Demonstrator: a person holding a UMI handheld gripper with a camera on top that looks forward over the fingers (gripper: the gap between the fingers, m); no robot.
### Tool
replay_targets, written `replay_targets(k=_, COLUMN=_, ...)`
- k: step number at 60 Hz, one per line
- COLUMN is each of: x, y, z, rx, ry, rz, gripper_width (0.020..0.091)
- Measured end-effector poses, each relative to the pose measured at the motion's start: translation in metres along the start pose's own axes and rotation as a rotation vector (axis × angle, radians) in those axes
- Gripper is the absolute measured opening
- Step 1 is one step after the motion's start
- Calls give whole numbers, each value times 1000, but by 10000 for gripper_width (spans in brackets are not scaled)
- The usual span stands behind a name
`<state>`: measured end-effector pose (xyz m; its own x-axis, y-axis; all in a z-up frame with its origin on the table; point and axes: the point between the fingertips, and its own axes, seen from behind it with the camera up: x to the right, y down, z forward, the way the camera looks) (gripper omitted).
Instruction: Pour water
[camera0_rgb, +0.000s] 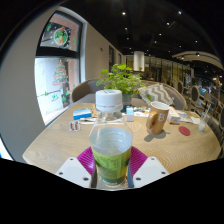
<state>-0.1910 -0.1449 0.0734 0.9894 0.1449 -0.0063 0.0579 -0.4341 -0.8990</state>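
From the gripper view, a paper cup (158, 116) stands on the table beyond the fingers and off to the right, well apart from the bottle, with a small dark red disc (185, 130) lying near it. Farther back, a leafy green plant (122, 78) rises at the middle of the table, and some small blue and white items (76, 123) lie to the left. The round table (55, 140) has a pale wooden top; it sits in a café-like room with a lit poster (55, 38) on the left wall, ceiling spotlights and chairs behind. The water bottle (110, 140) stands upright, its long axis vertical, white cap (108, 99) pointing up, partly filled with greenish liquid. The gripper (111, 165) holds it: both purple pads (86, 157) press against its lower sides.
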Motion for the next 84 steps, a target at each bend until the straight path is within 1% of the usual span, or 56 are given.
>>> replay_targets(k=4, x=-5, y=-13, z=-1, rx=9, ry=-13, rz=7, gripper_width=411)
replay_targets(k=8, x=-8, y=-36, z=-1, rx=35, ry=-23, rz=25, gripper_width=411)
replay_targets(k=17, x=-24, y=-113, z=2, rx=118, ry=-101, rz=152, gripper_width=409)
replay_targets(k=21, x=-25, y=-147, z=10, rx=155, ry=-162, rz=270, gripper_width=410)
replay_targets(k=26, x=-30, y=-186, z=24, rx=178, ry=-253, rz=474, gripper_width=408)
replay_targets(k=36, x=-15, y=-231, z=64, rx=164, ry=-436, rz=1010, gripper_width=407)
replay_targets(k=39, x=-4, y=-238, z=77, rx=159, ry=-484, rz=1169, gripper_width=406)
replay_targets(k=46, x=23, y=-243, z=107, rx=151, ry=-542, rz=1462, gripper_width=407)
replay_targets(k=47, x=28, y=-245, z=103, rx=149, ry=-550, rz=1497, gripper_width=408)
replay_targets(k=53, x=47, y=-243, z=126, rx=144, ry=-591, rz=1662, gripper_width=406)
replay_targets(k=59, x=66, y=-239, z=135, rx=130, ry=-635, rz=1834, gripper_width=407)
replay_targets(k=64, x=79, y=-232, z=148, rx=125, ry=-642, rz=1940, gripper_width=405)
replay_targets(k=70, x=83, y=-227, z=151, rx=106, ry=-643, rz=1962, gripper_width=406)
replay_targets(k=79, x=74, y=-231, z=143, rx=51, ry=-640, rz=1860, gripper_width=407)
replay_targets(k=84, x=72, y=-245, z=128, rx=56, ry=-646, rz=1717, gripper_width=404)
